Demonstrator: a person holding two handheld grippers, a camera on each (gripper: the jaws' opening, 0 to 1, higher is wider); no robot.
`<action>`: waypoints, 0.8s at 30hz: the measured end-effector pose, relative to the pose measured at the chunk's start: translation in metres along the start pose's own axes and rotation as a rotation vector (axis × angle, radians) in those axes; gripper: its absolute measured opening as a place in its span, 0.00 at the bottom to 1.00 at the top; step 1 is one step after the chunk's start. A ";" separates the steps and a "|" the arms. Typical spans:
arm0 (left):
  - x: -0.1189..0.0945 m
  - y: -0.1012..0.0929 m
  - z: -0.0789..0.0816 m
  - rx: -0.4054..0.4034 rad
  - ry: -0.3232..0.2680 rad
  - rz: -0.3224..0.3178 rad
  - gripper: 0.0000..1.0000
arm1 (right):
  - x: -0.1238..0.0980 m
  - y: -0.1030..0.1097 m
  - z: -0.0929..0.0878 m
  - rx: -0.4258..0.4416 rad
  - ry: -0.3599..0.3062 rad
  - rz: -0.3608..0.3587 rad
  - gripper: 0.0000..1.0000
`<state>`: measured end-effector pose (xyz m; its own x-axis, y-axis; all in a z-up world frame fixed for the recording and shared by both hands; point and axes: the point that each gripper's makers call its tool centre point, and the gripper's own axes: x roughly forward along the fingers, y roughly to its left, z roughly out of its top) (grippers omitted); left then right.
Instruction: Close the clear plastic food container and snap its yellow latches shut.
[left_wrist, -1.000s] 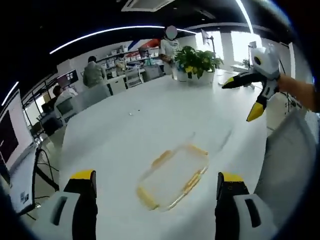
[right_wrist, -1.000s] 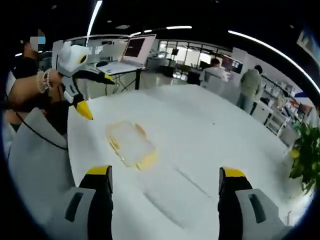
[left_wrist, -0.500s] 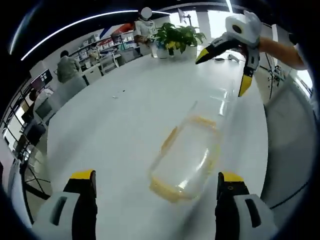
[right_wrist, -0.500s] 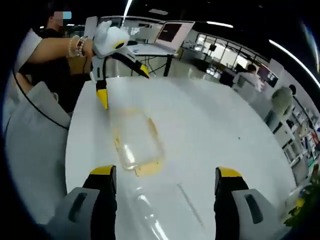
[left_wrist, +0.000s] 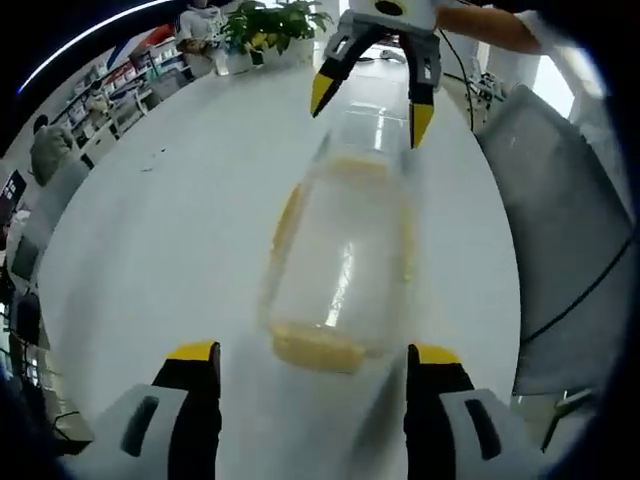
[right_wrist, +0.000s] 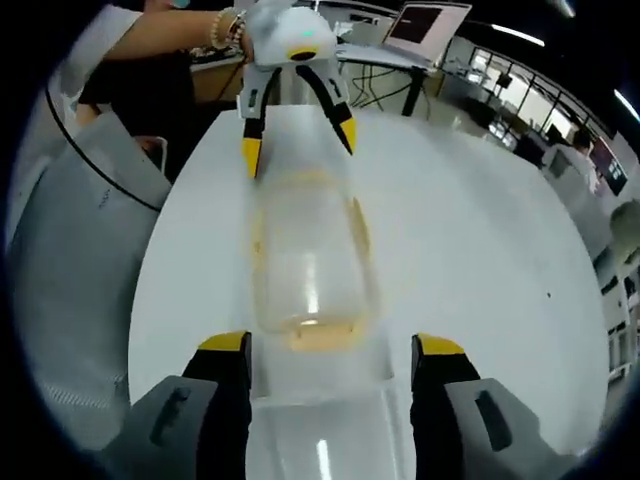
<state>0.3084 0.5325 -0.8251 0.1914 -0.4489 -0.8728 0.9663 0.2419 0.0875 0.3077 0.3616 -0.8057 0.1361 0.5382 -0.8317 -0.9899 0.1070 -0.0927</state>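
Observation:
The clear plastic container (left_wrist: 340, 250) with yellow latches (left_wrist: 312, 350) lies lengthwise on the white table (left_wrist: 150, 250). My left gripper (left_wrist: 312, 368) is open at its near end, jaws either side of the end latch. A clear flat piece, seemingly the lid (left_wrist: 366, 130), lies at the far end. My right gripper (left_wrist: 370, 100) hangs open above it, yellow tips pointing down. In the right gripper view the container (right_wrist: 305, 255) stretches away from my open right gripper (right_wrist: 330, 352), with the clear lid (right_wrist: 320, 430) between its jaws. The left gripper (right_wrist: 297, 140) stands open over the far end.
A grey chair back (left_wrist: 565, 230) stands by the table's edge, also seen as the chair (right_wrist: 70, 260) beside a person's arm (right_wrist: 170, 30). A potted plant (left_wrist: 265, 18) sits at the table's far end. A laptop (right_wrist: 430, 22) rests on a desk beyond.
Both grippers have closed in on the container from opposite ends and lined up with its length. The container has stayed in place on the table.

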 end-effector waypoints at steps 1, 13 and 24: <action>0.002 0.001 -0.001 0.004 0.005 -0.004 0.69 | 0.002 0.001 -0.002 0.002 0.009 0.010 0.62; 0.017 0.002 -0.008 0.024 0.069 -0.085 0.53 | 0.025 0.010 -0.008 -0.041 0.060 0.103 0.55; 0.018 0.005 -0.007 0.075 0.087 -0.111 0.45 | 0.034 0.007 -0.012 -0.097 0.113 0.122 0.41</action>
<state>0.3156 0.5316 -0.8431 0.0705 -0.3918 -0.9173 0.9915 0.1284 0.0213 0.3048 0.3709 -0.8414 0.0145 0.4447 -0.8955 -0.9987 -0.0373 -0.0348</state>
